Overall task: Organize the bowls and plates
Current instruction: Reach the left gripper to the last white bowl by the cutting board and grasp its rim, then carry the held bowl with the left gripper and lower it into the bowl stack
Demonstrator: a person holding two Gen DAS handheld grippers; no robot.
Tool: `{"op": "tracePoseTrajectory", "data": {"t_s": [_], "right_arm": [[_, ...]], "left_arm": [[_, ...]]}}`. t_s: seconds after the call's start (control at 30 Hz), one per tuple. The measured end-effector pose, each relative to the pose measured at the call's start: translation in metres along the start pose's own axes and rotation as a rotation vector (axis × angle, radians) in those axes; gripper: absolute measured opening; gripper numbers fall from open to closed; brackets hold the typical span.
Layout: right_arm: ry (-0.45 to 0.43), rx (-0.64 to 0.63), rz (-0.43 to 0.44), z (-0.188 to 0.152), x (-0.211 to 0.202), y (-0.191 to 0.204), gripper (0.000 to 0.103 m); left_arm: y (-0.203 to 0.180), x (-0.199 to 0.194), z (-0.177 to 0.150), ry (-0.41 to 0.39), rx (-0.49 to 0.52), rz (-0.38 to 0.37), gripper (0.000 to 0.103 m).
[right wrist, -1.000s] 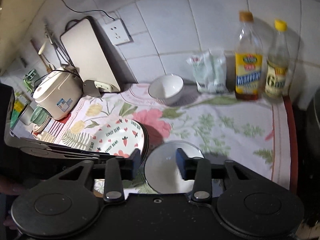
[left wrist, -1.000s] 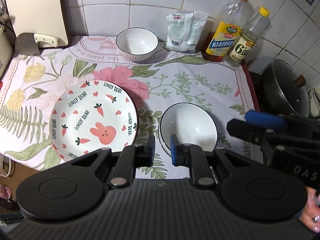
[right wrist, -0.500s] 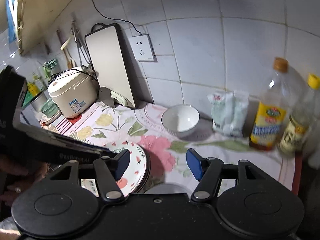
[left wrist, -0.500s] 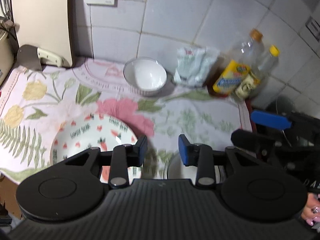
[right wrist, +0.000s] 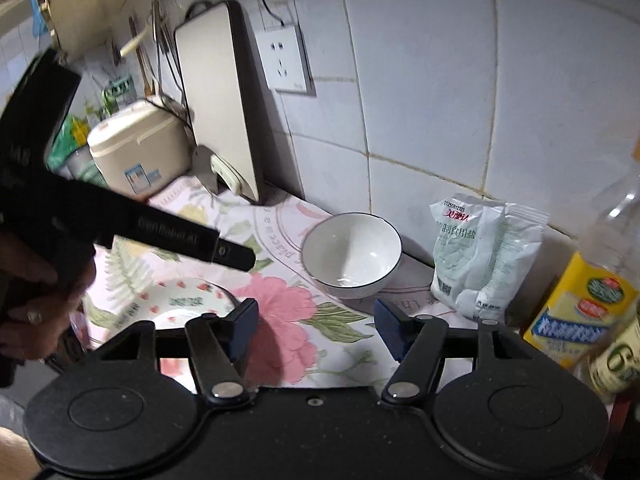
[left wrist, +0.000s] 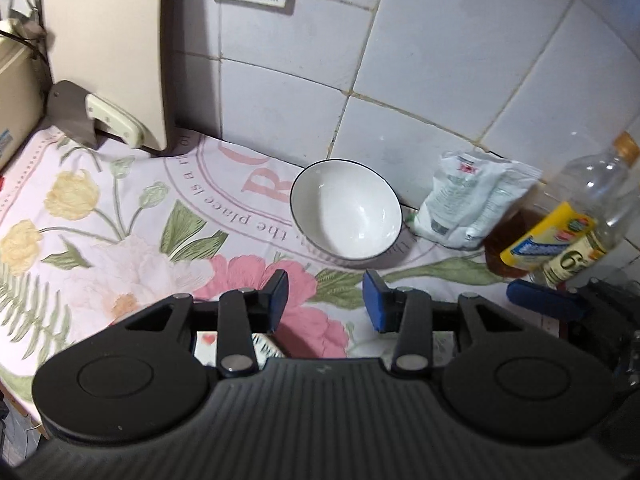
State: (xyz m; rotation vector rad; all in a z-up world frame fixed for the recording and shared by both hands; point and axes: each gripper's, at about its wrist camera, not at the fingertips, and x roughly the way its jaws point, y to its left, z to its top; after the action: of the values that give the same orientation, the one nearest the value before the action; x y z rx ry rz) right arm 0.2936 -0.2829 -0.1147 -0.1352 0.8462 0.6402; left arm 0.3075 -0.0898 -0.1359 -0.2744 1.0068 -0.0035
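Observation:
A white bowl with a dark rim (left wrist: 346, 210) (right wrist: 352, 254) stands upright on the floral cloth near the tiled wall. My left gripper (left wrist: 326, 302) hovers just short of it, its jaws opening with nothing between them. My right gripper (right wrist: 316, 330) also points at the bowl from the near side, its jaws opening wider and empty too. The carrot-and-rabbit plate (right wrist: 180, 304) lies at the near left, mostly hidden under the grippers. A person's hand (right wrist: 36, 300) holds the left gripper's black body (right wrist: 160, 234). One blue pad of the right gripper (left wrist: 540, 302) shows at the right.
A salt bag (left wrist: 472, 200) leans on the wall right of the bowl, with two oil bottles (left wrist: 568, 224) beyond it. A cutting board (right wrist: 216, 100) and a cleaver (left wrist: 104, 120) stand at the back left, beside a rice cooker (right wrist: 136, 148). A wall socket (right wrist: 286, 60) sits above.
Both grippers have moved forward toward the back bowl and their jaws have widened. The near stacked bowl has dropped out of view and the plate has slid under the grippers.

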Motion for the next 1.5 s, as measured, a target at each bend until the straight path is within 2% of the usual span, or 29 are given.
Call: {"op": "tracePoseTrajectory", "data": {"t_s": [0.2, 0.47, 0.53, 0.6, 0.7, 0.77, 0.9, 0.97, 1.07, 1.13, 1.37, 1.5], "right_arm": [[0.04, -0.032, -0.027, -0.003, 0.046, -0.021, 0.074], [0.102, -0.049, -0.011, -0.004, 0.101, -0.038, 0.074], [0.137, -0.07, -0.003, -0.002, 0.111, -0.036, 0.074], [0.131, -0.083, -0.004, 0.0, 0.113, -0.032, 0.074], [0.143, -0.156, 0.02, 0.001, 0.124, -0.026, 0.086], [0.138, -0.201, -0.001, -0.001, 0.132, -0.023, 0.087], [0.146, -0.187, -0.002, 0.001, 0.148, -0.025, 0.087], [0.145, -0.193, -0.01, 0.002, 0.155, -0.026, 0.087], [0.141, -0.185, 0.003, 0.005, 0.162, -0.029, 0.087], [0.14, -0.179, 0.015, 0.005, 0.165, -0.03, 0.093], [0.112, -0.158, 0.006, 0.005, 0.149, -0.029, 0.092], [0.102, -0.168, -0.018, 0.009, 0.13, -0.023, 0.092]], "left_arm": [[0.007, 0.045, 0.014, 0.028, -0.02, -0.019, 0.04], [0.01, 0.104, 0.022, 0.095, -0.013, 0.042, 0.04], [0.012, 0.112, 0.023, 0.111, -0.023, 0.046, 0.04], [0.014, 0.119, 0.025, 0.126, -0.039, 0.04, 0.04], [0.015, 0.127, 0.025, 0.142, -0.05, 0.037, 0.04], [0.015, 0.131, 0.025, 0.144, -0.05, 0.042, 0.037], [0.017, 0.136, 0.026, 0.157, -0.069, 0.052, 0.033], [0.016, 0.138, 0.027, 0.165, -0.064, 0.044, 0.022], [0.012, 0.139, 0.029, 0.179, -0.036, 0.051, 0.018], [0.008, 0.139, 0.031, 0.199, -0.024, 0.067, 0.018], [-0.003, 0.13, 0.031, 0.193, 0.007, 0.092, 0.018], [-0.011, 0.113, 0.03, 0.179, 0.022, 0.074, 0.018]]}}
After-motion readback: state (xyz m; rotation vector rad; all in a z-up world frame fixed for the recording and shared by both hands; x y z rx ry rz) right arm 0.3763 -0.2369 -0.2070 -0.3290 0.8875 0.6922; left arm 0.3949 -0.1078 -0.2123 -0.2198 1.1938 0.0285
